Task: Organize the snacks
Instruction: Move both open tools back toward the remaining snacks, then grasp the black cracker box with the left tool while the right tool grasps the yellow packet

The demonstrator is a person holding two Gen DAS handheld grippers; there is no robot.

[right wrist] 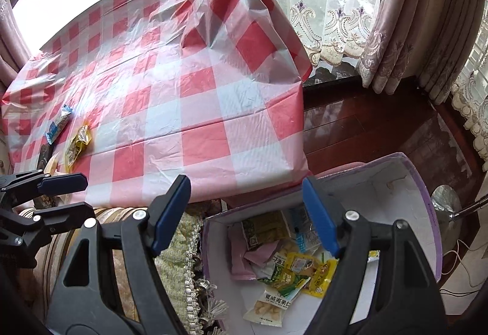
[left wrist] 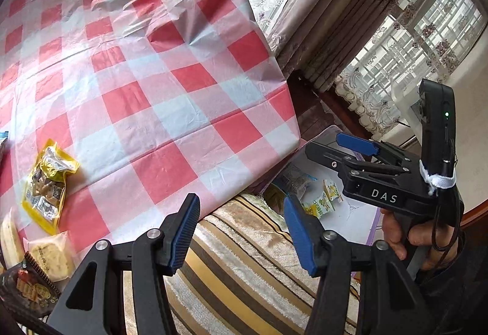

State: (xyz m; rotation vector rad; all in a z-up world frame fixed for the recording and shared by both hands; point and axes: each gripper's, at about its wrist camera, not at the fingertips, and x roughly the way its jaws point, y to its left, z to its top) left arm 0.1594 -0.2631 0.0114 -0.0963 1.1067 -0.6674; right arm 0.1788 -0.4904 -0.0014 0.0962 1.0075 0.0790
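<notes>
My left gripper (left wrist: 241, 231) hangs with its blue-padded fingers spread wide and empty over the striped brown-and-cream cushion (left wrist: 244, 258), just off the edge of the red-and-white checked plastic tablecloth (left wrist: 146, 75). A yellow snack packet (left wrist: 47, 185) and a pale round cake in clear wrap (left wrist: 53, 257) lie on the cloth to my left. My right gripper (right wrist: 247, 213) is also wide open, above the white box with a purple rim (right wrist: 405, 213), where green, yellow and pink snack packets (right wrist: 292, 271) lie heaped.
</notes>
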